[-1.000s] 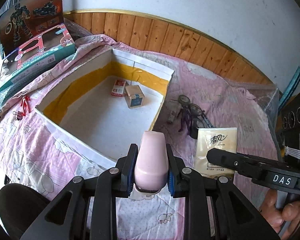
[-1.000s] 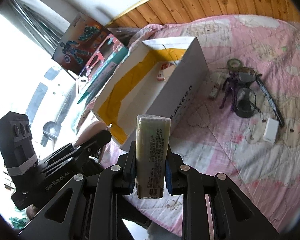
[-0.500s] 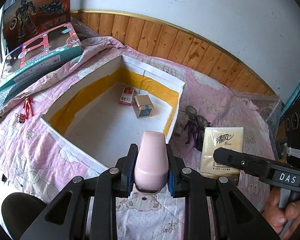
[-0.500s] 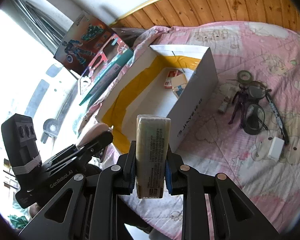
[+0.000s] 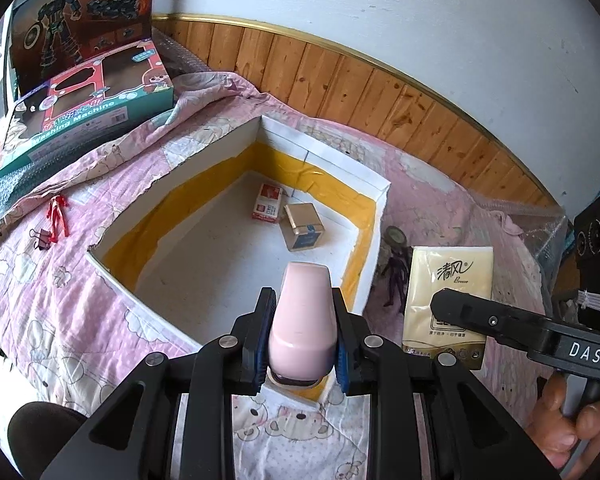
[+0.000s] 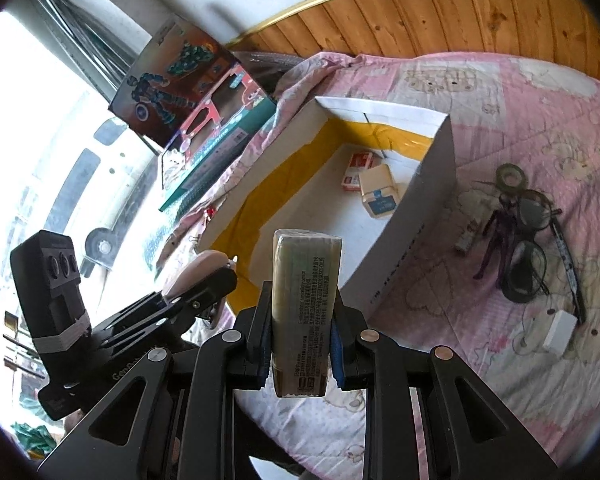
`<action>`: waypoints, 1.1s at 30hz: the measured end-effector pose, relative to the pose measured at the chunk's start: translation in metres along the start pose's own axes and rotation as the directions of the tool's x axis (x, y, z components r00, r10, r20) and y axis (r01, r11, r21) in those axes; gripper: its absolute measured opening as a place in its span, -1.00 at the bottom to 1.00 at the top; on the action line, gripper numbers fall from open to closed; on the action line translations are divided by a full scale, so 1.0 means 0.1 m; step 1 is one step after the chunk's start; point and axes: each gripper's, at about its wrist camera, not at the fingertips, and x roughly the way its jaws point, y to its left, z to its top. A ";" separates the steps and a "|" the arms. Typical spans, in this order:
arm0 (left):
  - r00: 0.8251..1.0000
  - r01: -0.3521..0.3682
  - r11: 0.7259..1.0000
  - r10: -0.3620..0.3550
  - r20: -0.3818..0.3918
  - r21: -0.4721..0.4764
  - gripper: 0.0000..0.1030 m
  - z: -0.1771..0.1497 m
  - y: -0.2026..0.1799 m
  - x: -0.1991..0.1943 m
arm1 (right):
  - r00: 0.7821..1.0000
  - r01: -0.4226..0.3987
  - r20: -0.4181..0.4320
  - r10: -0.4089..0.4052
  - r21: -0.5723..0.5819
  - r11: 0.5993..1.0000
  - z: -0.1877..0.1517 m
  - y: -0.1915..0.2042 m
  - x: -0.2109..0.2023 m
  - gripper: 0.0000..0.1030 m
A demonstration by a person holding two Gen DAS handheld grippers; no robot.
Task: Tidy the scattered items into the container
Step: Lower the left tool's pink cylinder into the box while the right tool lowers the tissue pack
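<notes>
My left gripper [image 5: 302, 340] is shut on a pale pink bottle [image 5: 303, 328], held over the near rim of the white box [image 5: 324, 152] with yellow-taped inner walls. Inside the box lie a red-and-white carton [image 5: 267, 208] and a tan cube carton [image 5: 304, 226]. My right gripper [image 6: 300, 344] is shut on a yellow tissue pack [image 6: 305, 312], hovering near the box's [image 6: 412, 236] front corner. In the left wrist view the tissue pack [image 5: 448, 284] and right gripper arm [image 5: 540, 332] show at right.
On the pink quilt right of the box lie a purple figure [image 6: 496, 236], glasses [image 6: 528, 252], a tape roll [image 6: 510, 176], a small tube [image 6: 466, 238] and a white block [image 6: 560, 330]. Toy boxes [image 5: 84, 120] stand back left, red clips [image 5: 56, 210] nearby. Wood panelling [image 5: 380, 88] runs behind.
Both grippers have risen and shifted toward the box with their loads still held. More of the box's inside shows now.
</notes>
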 end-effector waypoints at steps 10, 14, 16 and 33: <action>1.000 -0.005 1.000 0.005 -0.013 -0.008 -0.47 0.13 0.10 0.16 | 1.000 0.008 -0.022 -0.009 -0.009 1.000 0.13 0.03 0.19 -0.53; 1.000 -0.005 1.000 0.004 -0.020 -0.017 -0.47 0.16 0.15 0.21 | 0.999 0.015 -0.033 -0.016 -0.016 1.000 0.18 0.06 0.28 -0.53; 1.000 -0.008 1.000 0.008 -0.024 -0.021 -0.47 0.18 0.19 0.24 | 0.999 0.018 -0.038 -0.019 -0.017 1.000 0.20 0.07 0.32 -0.53; 0.999 -0.015 0.999 0.013 -0.038 -0.040 -0.47 0.32 0.41 0.39 | 0.996 0.036 -0.075 -0.039 -0.046 0.998 0.35 0.26 0.66 -0.53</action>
